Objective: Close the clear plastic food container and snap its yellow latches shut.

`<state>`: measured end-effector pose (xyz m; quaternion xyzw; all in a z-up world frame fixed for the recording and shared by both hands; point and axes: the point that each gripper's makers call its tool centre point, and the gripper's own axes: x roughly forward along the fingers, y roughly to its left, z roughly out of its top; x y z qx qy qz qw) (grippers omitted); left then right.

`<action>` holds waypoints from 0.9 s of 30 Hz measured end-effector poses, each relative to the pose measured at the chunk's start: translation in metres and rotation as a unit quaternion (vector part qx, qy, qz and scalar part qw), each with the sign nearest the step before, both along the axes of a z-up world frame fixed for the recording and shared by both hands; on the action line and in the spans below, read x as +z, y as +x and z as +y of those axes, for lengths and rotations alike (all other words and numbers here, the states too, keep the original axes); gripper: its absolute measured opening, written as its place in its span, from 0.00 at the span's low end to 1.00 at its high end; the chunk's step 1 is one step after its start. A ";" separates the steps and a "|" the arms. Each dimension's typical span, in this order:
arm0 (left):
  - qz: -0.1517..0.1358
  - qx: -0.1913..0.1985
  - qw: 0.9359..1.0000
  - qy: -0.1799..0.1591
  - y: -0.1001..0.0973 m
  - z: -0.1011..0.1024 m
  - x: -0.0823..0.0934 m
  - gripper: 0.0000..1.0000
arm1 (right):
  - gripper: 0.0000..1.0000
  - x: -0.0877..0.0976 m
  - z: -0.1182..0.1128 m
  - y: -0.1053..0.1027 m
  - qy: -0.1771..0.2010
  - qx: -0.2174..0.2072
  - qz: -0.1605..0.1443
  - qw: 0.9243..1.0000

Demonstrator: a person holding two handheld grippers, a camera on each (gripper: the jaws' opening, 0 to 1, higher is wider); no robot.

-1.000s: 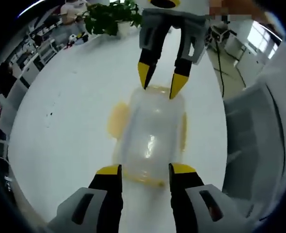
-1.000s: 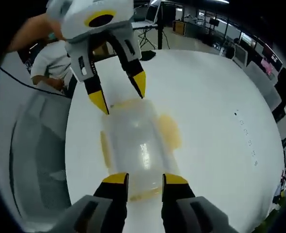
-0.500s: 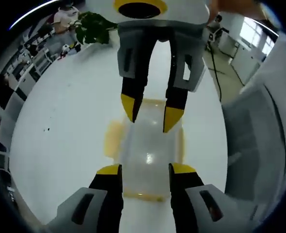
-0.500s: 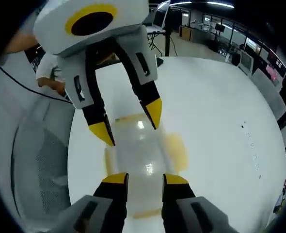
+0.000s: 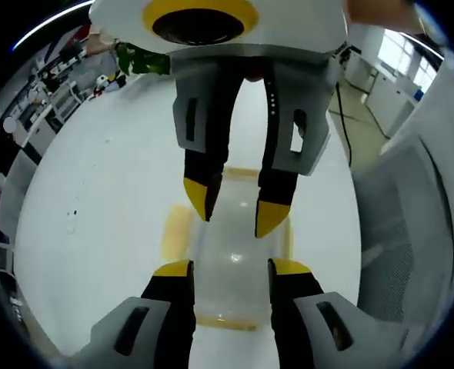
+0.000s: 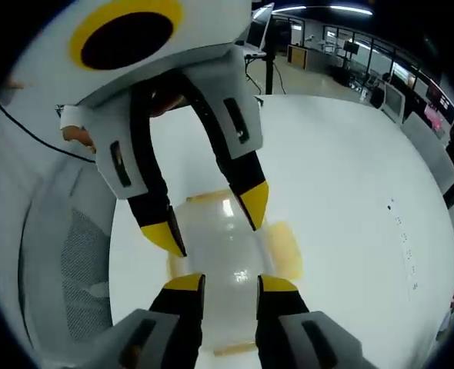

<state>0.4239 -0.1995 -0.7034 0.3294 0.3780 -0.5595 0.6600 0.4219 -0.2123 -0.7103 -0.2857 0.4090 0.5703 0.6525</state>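
I am holding my left gripper (image 5: 230, 269) low over the clear plastic food container (image 5: 235, 254), which is sitting lid-down-flat on the white table (image 5: 104, 200); my jaws are standing spread, one yellow tip to each side of the lid's near half, and whether they are touching the plastic I cannot tell; my right gripper (image 5: 233, 212) is coming in from the far side of the left gripper view, its two yellow-tipped jaws also parted and hanging over the far end of the lid; in the right gripper view the same meeting is showing reversed, with my right gripper (image 6: 230, 284) straddling the near part of the container (image 6: 221, 246) and my left gripper (image 6: 214, 224) pointing down at it from above; a yellow latch (image 5: 175, 234) is sticking out flat from one long side (another latch (image 6: 285, 250) is lying splayed outward on the table in the right gripper view); a grey mesh chair (image 5: 400, 231) is standing just beside the table edge.
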 end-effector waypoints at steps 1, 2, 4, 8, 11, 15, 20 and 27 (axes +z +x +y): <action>0.001 0.001 1.000 -0.002 0.000 -0.001 0.000 0.35 | 0.23 0.000 0.001 0.000 0.000 0.000 0.000 1.000; 0.001 0.001 1.000 -0.002 0.000 -0.001 0.000 0.35 | 0.23 -0.001 0.001 0.000 0.001 0.000 0.000 1.000; 0.002 0.001 1.000 -0.004 0.000 -0.002 0.001 0.35 | 0.24 0.000 0.003 0.000 0.003 0.002 0.001 1.000; 0.003 0.003 1.000 -0.007 0.001 -0.004 0.001 0.35 | 0.23 0.000 0.005 -0.001 0.004 0.003 0.002 1.000; 0.003 0.003 1.000 -0.008 0.000 -0.005 0.002 0.35 | 0.24 -0.001 0.006 0.000 0.004 0.003 0.003 1.000; 0.003 0.003 1.000 -0.009 -0.001 -0.006 0.001 0.35 | 0.23 -0.002 0.008 0.001 0.007 0.003 0.003 1.000; 0.008 0.003 1.000 -0.009 -0.005 -0.008 -0.002 0.36 | 0.24 -0.002 0.008 0.004 0.007 0.004 0.000 1.000; 0.012 0.003 1.000 -0.016 -0.010 -0.016 -0.005 0.36 | 0.24 -0.004 0.005 0.008 0.006 0.004 0.000 1.000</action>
